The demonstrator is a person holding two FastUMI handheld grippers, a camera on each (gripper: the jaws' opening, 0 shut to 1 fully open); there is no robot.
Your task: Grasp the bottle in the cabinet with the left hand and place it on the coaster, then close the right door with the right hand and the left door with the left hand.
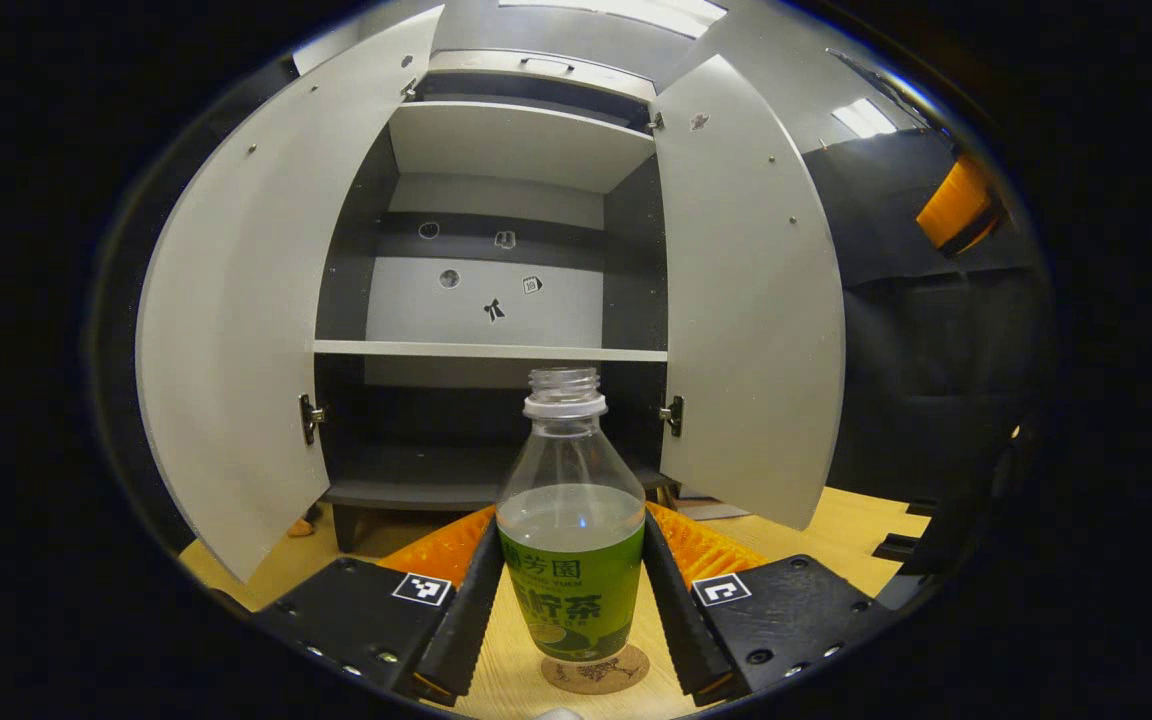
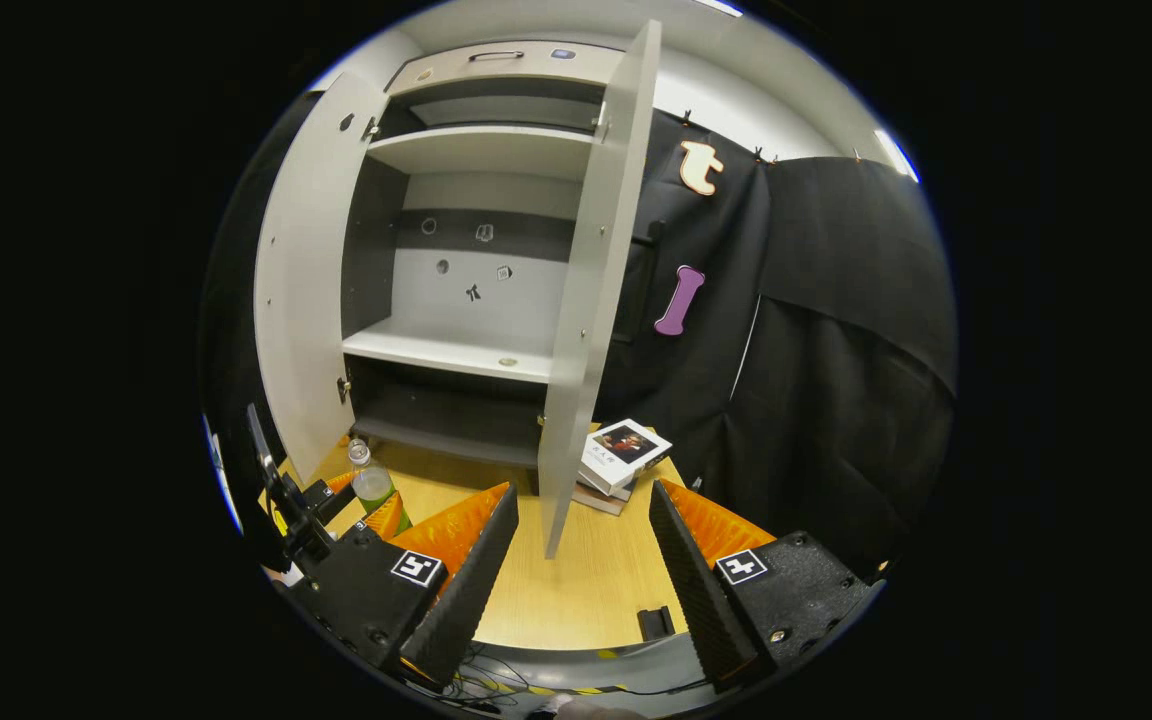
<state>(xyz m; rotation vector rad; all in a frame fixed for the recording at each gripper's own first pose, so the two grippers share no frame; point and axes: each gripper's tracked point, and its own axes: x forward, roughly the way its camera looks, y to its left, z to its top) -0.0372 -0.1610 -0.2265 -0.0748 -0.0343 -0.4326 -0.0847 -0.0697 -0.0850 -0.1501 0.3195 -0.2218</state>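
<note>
A clear, capless bottle (image 1: 570, 530) with a green label stands upright on a round cork coaster (image 1: 622, 672) on the wooden table. My left gripper (image 1: 572, 600) is shut on it, one finger pressed to each side of the label. Behind it the cabinet stands with its left door (image 1: 236, 330) and right door (image 1: 746, 300) both swung open. In the right gripper view my right gripper (image 2: 576, 560) is open and holds nothing, just in front of the right door's (image 2: 591, 300) edge. The bottle (image 2: 372, 484) and the left gripper (image 2: 361, 515) appear at the lower left there.
The cabinet shelves (image 1: 491, 350) are bare. A stack of books (image 2: 621, 455) lies on the table (image 2: 586, 590) to the right of the right door. Black cloth (image 2: 836, 380) hangs along the right side. A small black block (image 2: 654, 622) sits near the table's front edge.
</note>
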